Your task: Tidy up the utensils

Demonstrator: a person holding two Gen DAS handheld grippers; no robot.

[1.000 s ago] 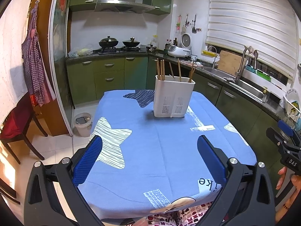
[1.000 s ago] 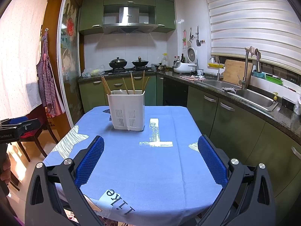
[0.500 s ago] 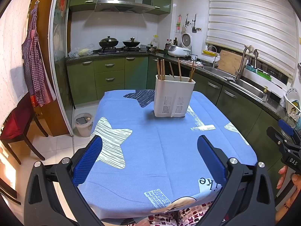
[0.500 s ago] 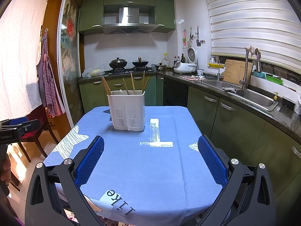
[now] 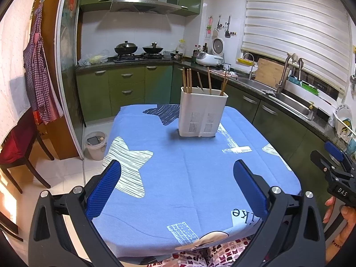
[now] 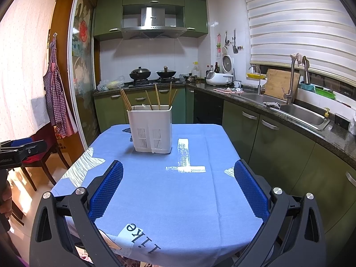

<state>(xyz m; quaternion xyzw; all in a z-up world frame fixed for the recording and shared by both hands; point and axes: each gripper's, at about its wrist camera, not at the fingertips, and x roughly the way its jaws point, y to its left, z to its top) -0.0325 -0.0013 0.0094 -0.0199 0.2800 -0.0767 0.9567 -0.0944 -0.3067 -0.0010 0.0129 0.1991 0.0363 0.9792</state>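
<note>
Looking along the left gripper [image 5: 176, 187], its blue pads are spread wide with nothing between them, and the white utensil holder [image 5: 202, 113] stands well ahead and slightly right on the blue tablecloth [image 5: 189, 173], chopsticks [image 5: 188, 82] already upright inside. From the right gripper [image 6: 178, 189], likewise spread and empty, the holder sits well ahead and left; with no loose utensils visible on the cloth, sorting seems done or not yet begun
</note>
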